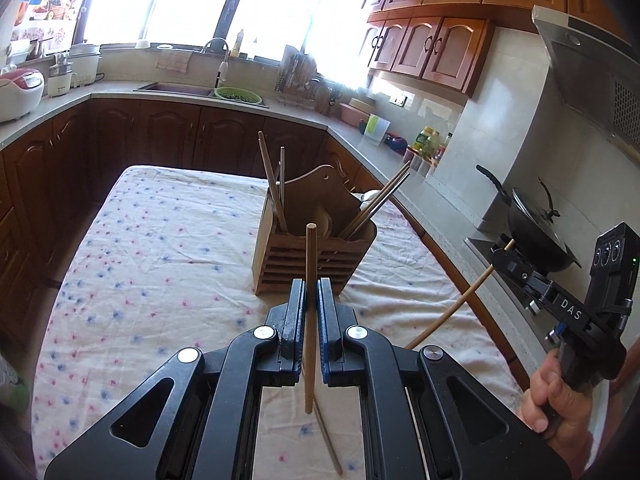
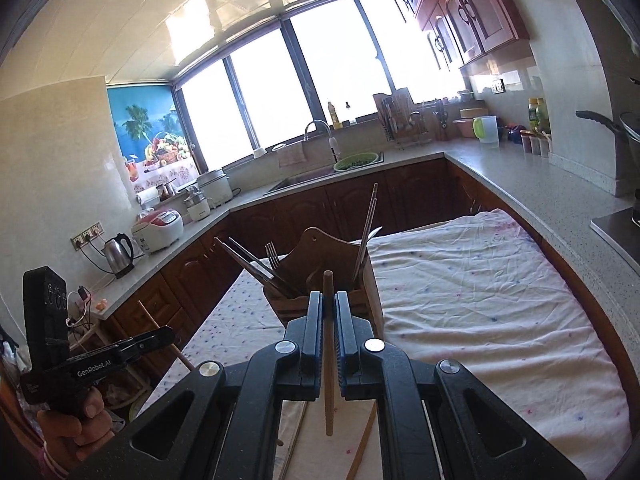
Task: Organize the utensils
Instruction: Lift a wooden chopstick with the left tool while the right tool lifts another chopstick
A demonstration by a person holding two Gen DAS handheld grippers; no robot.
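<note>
Chopsticks, one clamped upright in each gripper, in front of the wooden holder [image 1: 314, 252].

The left gripper [image 1: 311, 296] was closed on a wooden chopstick [image 1: 310, 320], and the right gripper [image 2: 329, 312] pinched another chopstick [image 2: 328, 360], both raised above the flowered cloth [image 1: 160, 264] on the near side of the holder. The holder stood on the cloth with more chopsticks [image 1: 276, 188] and a fork [image 2: 272, 254] leaning inside. A loose chopstick [image 1: 330, 440] lay on the cloth nearer than the holder.
</note>
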